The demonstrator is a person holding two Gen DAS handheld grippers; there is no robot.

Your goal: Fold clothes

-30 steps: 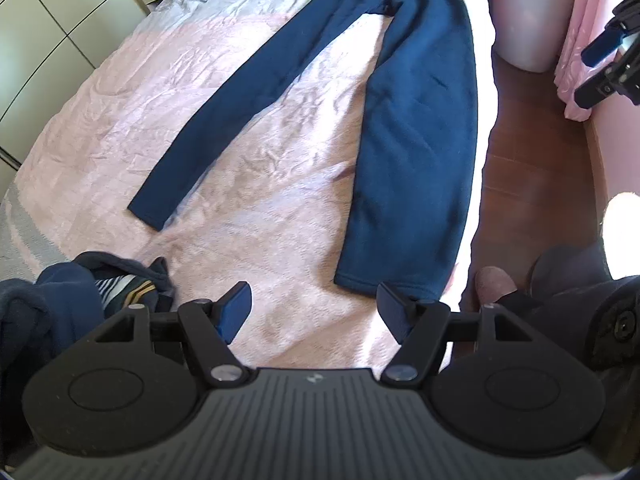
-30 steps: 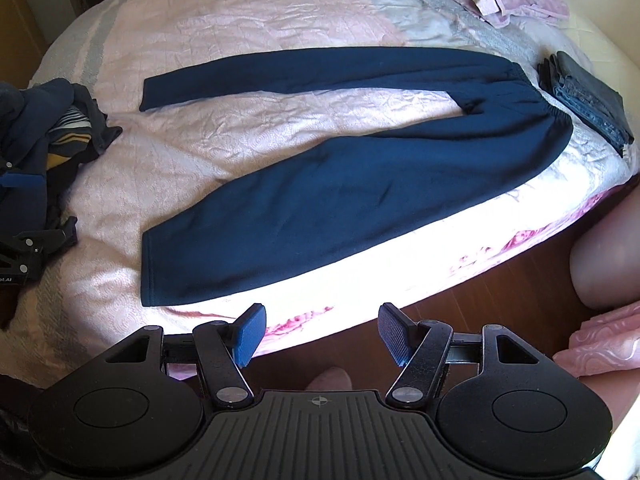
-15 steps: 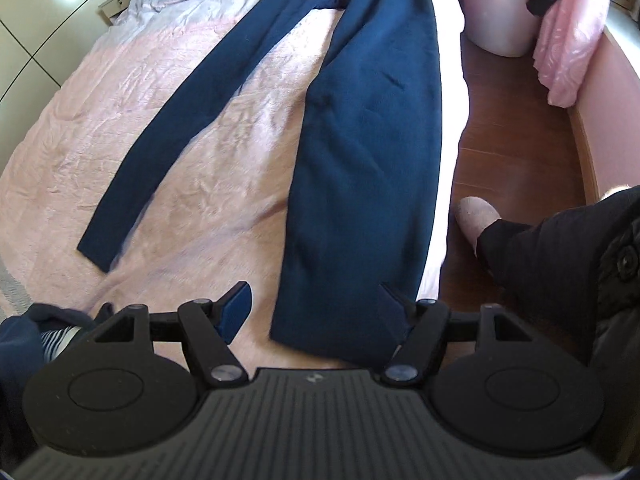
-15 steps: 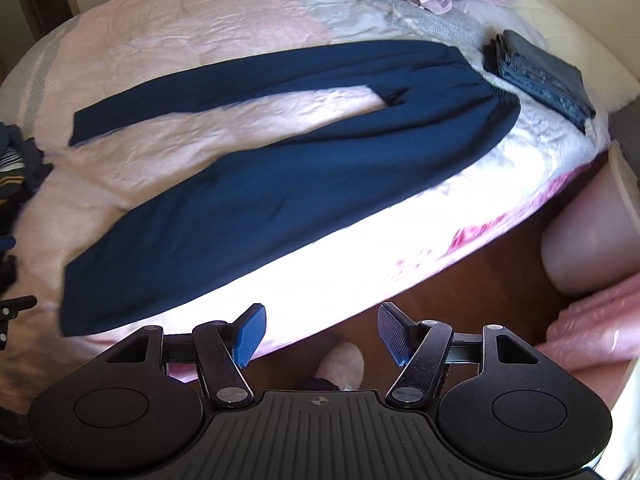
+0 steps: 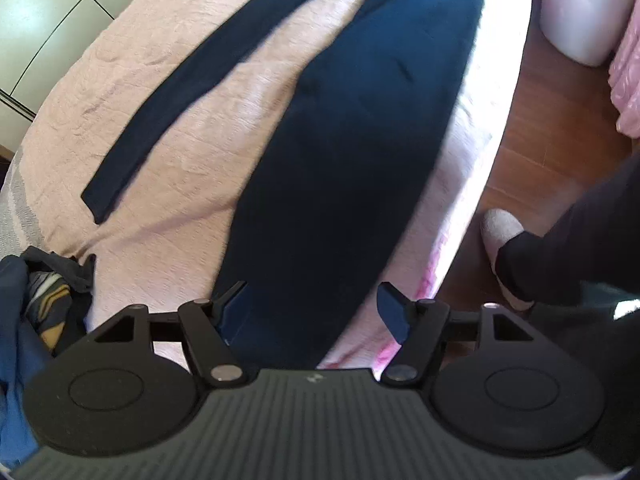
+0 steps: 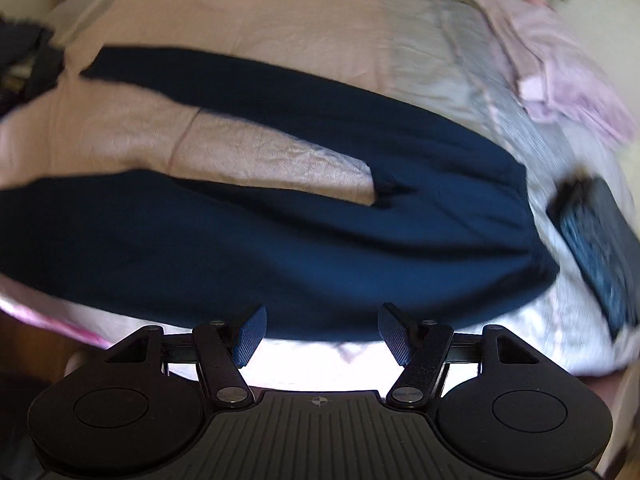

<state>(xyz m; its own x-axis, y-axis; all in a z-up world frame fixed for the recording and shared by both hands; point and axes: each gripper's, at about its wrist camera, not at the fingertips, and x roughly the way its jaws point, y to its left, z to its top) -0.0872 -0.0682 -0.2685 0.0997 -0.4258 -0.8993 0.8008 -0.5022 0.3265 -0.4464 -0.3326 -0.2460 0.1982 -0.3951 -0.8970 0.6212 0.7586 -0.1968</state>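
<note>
Since a second ago both tongs have come closer over the pink bed (image 5: 168, 128): the left gripper (image 5: 312, 310) now hangs above the hem of the near leg of the navy trousers (image 5: 360, 128), jaws wide and empty. The right gripper (image 6: 322, 334), also wide and empty, has swung toward the trousers' (image 6: 280, 240) waistband, which lies spread flat just ahead of its fingertips.

Navy trousers (image 6: 280, 236) spread flat on a pink-covered bed (image 6: 240, 12).
Folded jeans (image 6: 600, 248) lie right; pink cloth (image 6: 560, 64) far right; a clothes heap (image 5: 44, 300) left.
</note>
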